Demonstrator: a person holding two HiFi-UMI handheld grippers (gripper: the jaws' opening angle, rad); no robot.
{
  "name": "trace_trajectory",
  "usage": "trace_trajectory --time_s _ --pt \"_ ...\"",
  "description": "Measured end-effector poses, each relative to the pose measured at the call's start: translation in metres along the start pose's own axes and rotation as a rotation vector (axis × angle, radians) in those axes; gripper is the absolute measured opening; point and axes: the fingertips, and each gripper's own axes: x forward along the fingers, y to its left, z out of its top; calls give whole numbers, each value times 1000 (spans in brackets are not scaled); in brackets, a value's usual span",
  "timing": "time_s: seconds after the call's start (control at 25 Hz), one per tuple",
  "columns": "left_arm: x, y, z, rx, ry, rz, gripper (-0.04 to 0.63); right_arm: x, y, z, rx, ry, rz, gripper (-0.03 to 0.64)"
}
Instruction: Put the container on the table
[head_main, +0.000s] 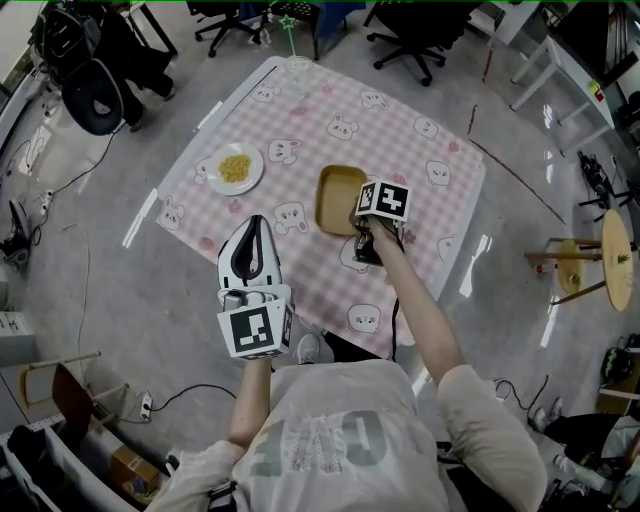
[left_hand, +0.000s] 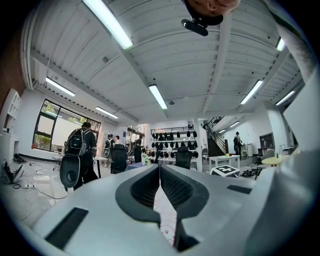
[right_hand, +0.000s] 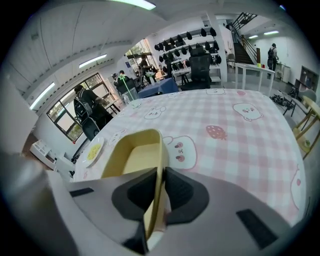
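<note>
A tan, empty rectangular container (head_main: 338, 198) is over the middle of the pink checked table (head_main: 430, 160). My right gripper (head_main: 360, 210) is at its right side. In the right gripper view the gripper (right_hand: 161, 172) is shut on the container (right_hand: 131, 155), pinching its right wall between the pads. I cannot tell whether the container's base touches the cloth. My left gripper (head_main: 254, 225) hovers by the table's near left edge, well apart from the container. Its jaws meet with nothing between them in the left gripper view (left_hand: 160, 175), which looks up at the room.
A white plate with yellow food (head_main: 236, 168) lies left of the container. A clear glass (head_main: 297, 68) stands at the table's far edge. Office chairs (head_main: 410, 35) stand beyond the table, and a round wooden stool (head_main: 612, 245) is off to the right.
</note>
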Motion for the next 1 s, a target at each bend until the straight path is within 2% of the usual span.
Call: trace_trajectory --time_s 0.24,0.32,0.36,0.52,0.64,0.8,0.92,1.0 --pt "-2 3 5 -5 -14 1 29 -5 4 6 0 -20 13 42" --pt "-2 2 5 -5 -17 -3 29 -7 5 10 -5 -31 16 108" --pt "-2 1 6 -5 -18 -5 29 -9 5 12 -7 -39 16 121" --pt "-2 0 10 -1 -29 -12 29 -25 9 32 -26 -107 14 121" --pt "-3 0 15 0 -41 -16 29 -50 18 57 -58 -202 20 121" --pt "-7 -2 20 1 -53 -20 29 -101 32 87 -144 -385 16 120" --pt "-7 -2 28 1 -74 -27 29 -147 49 104 -195 -528 52 119" --pt "-7 -2 35 1 -88 -30 29 -184 60 109 -215 -650 68 84"
